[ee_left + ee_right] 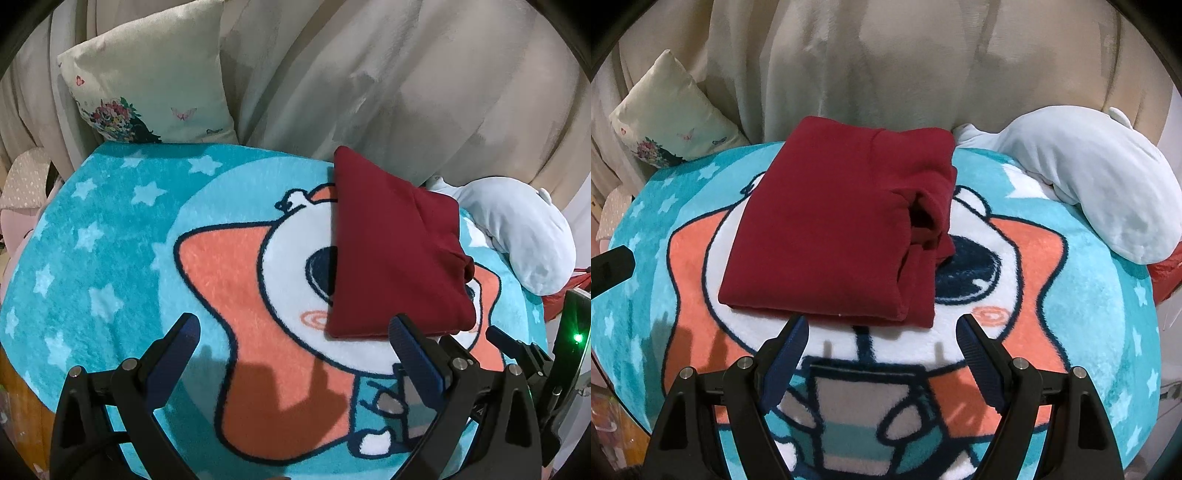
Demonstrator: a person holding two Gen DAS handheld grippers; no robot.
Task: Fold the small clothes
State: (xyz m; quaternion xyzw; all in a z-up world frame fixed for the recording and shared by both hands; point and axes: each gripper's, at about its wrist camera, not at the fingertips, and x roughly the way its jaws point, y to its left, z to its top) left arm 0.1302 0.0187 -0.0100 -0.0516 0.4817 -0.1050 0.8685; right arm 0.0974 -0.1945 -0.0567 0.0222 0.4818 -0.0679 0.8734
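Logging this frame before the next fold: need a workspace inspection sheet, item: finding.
Surface: turquoise cartoon blanket with stars, lying flat.
Job's things: dark red garment folded into a rectangle, resting on the blanket, a bunched part showing at its right edge.
Clutter: pale blue plush toy at the blanket's far right edge; something red beside it, too cut off to name.
Grippers: left gripper open, empty; right gripper open, empty, just short of the garment's near edge.
Cables: nothing seen.
Surroundings: floral cushion and beige drapes behind.
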